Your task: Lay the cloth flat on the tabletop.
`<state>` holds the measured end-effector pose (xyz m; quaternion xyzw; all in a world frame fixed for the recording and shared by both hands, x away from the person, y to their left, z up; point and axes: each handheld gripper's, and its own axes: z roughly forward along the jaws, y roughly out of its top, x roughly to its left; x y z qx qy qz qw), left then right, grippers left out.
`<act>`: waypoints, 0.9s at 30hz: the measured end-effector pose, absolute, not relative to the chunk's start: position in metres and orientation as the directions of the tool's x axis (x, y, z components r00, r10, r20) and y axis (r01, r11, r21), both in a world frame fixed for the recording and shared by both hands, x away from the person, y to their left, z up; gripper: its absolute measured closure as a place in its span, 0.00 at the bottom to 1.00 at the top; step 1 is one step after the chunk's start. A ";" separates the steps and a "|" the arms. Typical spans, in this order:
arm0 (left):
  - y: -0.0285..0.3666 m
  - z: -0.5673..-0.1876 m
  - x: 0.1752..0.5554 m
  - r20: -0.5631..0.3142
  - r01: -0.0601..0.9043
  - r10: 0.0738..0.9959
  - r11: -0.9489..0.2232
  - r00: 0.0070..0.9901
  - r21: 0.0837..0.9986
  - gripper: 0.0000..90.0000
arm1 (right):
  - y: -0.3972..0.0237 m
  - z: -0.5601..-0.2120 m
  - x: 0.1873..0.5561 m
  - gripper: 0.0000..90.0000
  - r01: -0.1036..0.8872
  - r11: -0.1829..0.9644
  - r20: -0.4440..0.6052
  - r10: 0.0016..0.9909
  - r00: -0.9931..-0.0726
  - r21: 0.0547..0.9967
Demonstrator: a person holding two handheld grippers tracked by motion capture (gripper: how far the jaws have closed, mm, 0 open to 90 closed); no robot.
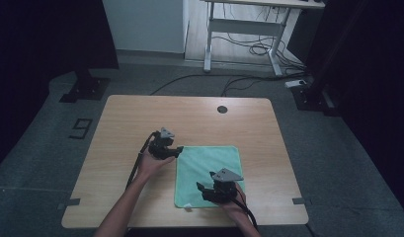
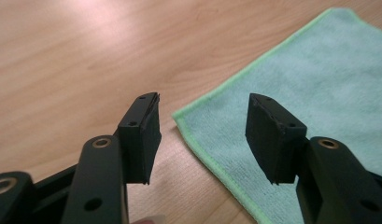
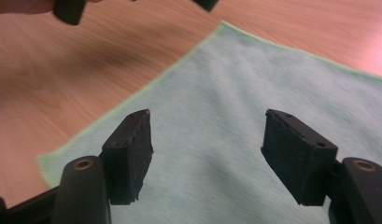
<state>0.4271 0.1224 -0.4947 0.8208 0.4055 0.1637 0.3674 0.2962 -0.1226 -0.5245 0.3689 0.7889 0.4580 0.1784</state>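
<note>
Tongs: left tongs point(image 2: 202, 135) gaping over cloth point(image 2: 314, 93) corner; right tongs point(image 3: 207, 158) gaping above cloth.

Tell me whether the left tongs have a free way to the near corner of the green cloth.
Probably yes. The left tongs stand open just above the cloth's corner, with bare table around it and nothing between. The right tongs are at the cloth's other side.
</note>
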 end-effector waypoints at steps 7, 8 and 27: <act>0.122 -0.487 0.434 -0.044 0.560 0.797 -0.382 0.602 0.735 0.49 | -0.105 -0.518 0.290 0.38 0.390 0.320 0.056 0.708 -0.704 0.863; 0.122 -0.488 0.435 -0.049 0.563 0.797 -0.380 0.602 0.734 0.49 | -0.102 -0.517 0.290 0.38 0.386 0.326 0.054 0.700 -0.712 0.863; 0.116 -0.498 0.449 -0.053 0.591 0.815 -0.372 0.578 0.716 0.53 | -0.078 -0.522 0.283 0.44 0.365 0.381 0.049 0.632 -0.773 0.849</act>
